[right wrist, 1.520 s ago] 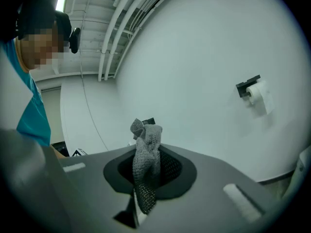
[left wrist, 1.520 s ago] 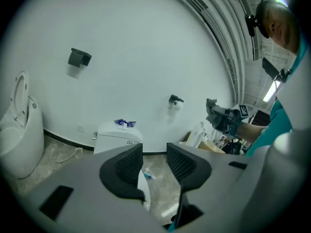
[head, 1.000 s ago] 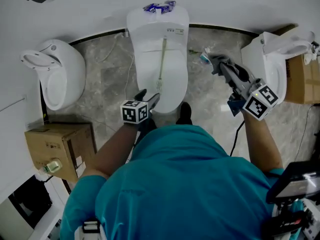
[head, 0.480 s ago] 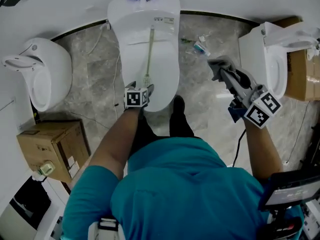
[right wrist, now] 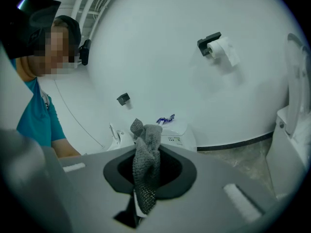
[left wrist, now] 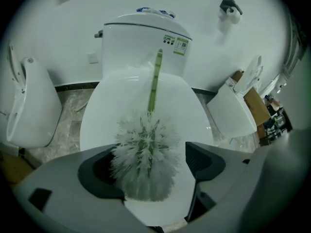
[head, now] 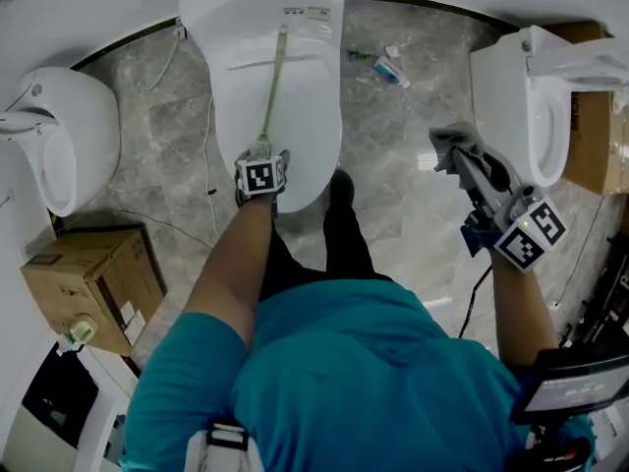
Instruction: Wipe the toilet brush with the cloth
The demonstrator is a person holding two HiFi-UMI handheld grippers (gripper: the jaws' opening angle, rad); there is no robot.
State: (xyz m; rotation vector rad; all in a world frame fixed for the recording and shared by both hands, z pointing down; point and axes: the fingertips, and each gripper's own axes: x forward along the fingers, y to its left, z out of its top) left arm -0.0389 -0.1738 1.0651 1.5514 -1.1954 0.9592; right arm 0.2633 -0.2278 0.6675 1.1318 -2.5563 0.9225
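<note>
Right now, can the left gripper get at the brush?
Probably yes. The left gripper's jaws have just been opening and stand wide apart, with the brush head already between them, not yet gripped. It lies on the toilet lid with nothing in the way.

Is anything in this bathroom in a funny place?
Yes. The brush lies flat on the closed toilet lid, handle toward the tank and bristles near the front edge, which is an odd spot for it. Some small litter also lies on the floor beside that toilet.
</note>
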